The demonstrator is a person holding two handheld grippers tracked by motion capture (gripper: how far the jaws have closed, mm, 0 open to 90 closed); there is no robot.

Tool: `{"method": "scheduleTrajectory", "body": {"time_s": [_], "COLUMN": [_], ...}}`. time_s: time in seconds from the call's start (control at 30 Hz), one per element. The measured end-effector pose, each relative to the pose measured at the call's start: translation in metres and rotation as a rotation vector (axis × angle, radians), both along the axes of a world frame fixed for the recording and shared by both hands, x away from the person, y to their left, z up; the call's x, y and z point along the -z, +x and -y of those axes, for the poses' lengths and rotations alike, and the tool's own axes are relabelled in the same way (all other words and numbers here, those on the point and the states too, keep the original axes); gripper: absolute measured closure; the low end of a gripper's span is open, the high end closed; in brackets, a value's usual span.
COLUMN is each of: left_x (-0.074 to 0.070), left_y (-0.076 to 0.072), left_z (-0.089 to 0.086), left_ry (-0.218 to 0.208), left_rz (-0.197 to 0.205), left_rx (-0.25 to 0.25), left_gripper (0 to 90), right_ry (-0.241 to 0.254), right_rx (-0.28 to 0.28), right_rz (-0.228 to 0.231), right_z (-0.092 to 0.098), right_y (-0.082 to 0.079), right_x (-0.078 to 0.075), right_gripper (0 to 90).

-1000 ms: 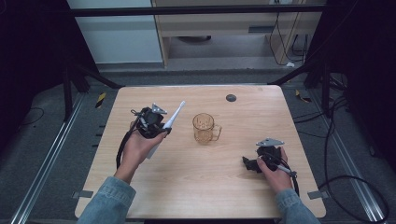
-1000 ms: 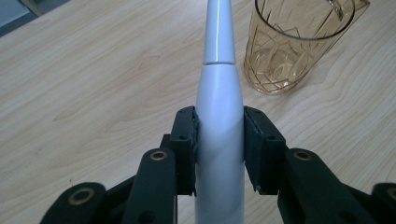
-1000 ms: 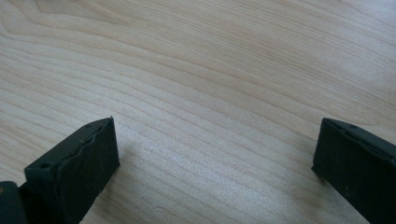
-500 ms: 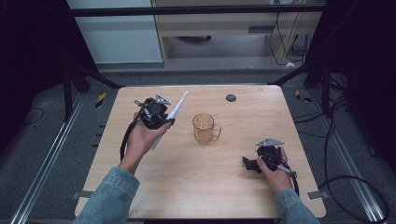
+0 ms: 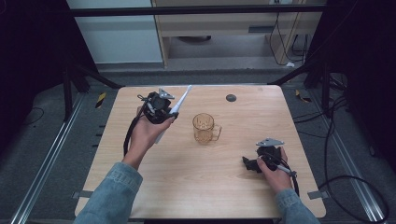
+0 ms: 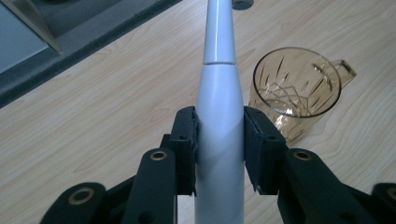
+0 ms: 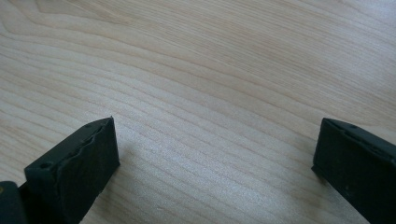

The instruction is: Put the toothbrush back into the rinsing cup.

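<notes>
Nearest the person, right side of the counter [image 5: 187, 186]: right hand-held gripper [image 5: 261, 158] rests low on the wood, well apart from everything else. In the right gripper view its two black jaws stand wide, bare woodgrain between them, nothing held. Farther in, left side: left hand-held gripper [image 5: 156, 109] held up above the counter, jaws clamped on the thick lower body of a white electric toothbrush [image 6: 219, 126]. In the left gripper view the pads [image 6: 187, 137] press both flanks of the handle; the slim neck runs on ahead, tip cut off at the frame's top. From the high view the toothbrush slants, head end raised and pointing toward the far edge. Just to its right, near counter centre, an amber glass mug [image 5: 204, 128] stands upright, mouth open, handle turned toward the right side, apparently empty. Beyond it, near the far edge, a small dark round disc [image 5: 230, 98]. Step in hand, as judged: carry phase, toothbrush lifted and brought near the mug. Next move likely calls for swinging across over the rim, tipping the toothbrush more upright, and lowering it inside before releasing. Risk: the light mug could be nudged or tipped by a slanted entry.
</notes>
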State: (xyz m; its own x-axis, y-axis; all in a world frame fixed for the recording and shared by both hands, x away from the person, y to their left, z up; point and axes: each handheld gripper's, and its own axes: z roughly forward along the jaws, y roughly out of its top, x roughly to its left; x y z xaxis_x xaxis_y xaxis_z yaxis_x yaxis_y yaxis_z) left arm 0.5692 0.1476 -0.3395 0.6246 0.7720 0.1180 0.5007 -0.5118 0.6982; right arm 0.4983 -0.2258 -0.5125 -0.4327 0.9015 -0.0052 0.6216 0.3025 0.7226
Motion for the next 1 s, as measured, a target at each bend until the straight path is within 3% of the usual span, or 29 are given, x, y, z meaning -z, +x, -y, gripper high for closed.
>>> {"method": "scheduleTrajectory", "body": {"time_s": [0.43,0.73,1.0], "left_x": [-0.016,-0.026,-0.039], "left_y": [0.012,0.026,0.037], "left_z": [0.025,0.046,0.060], "left_ry": [-0.017,-0.006,-0.043], "left_rz": [0.050,0.054,0.080], "left_rx": [0.012,0.025,0.025], "left_gripper": [66.8,66.8,66.8], "right_ry": [0.002,-0.002,-0.009], "right_rx": [0.001,-0.002,-0.015], "right_rz": [-0.001,0.000,0.005], "right_z": [0.000,0.000,0.001], "right_y": [0.000,0.000,0.000], "right_x": [0.000,0.000,0.000], "right_gripper": [0.3,0.3,0.3]}}
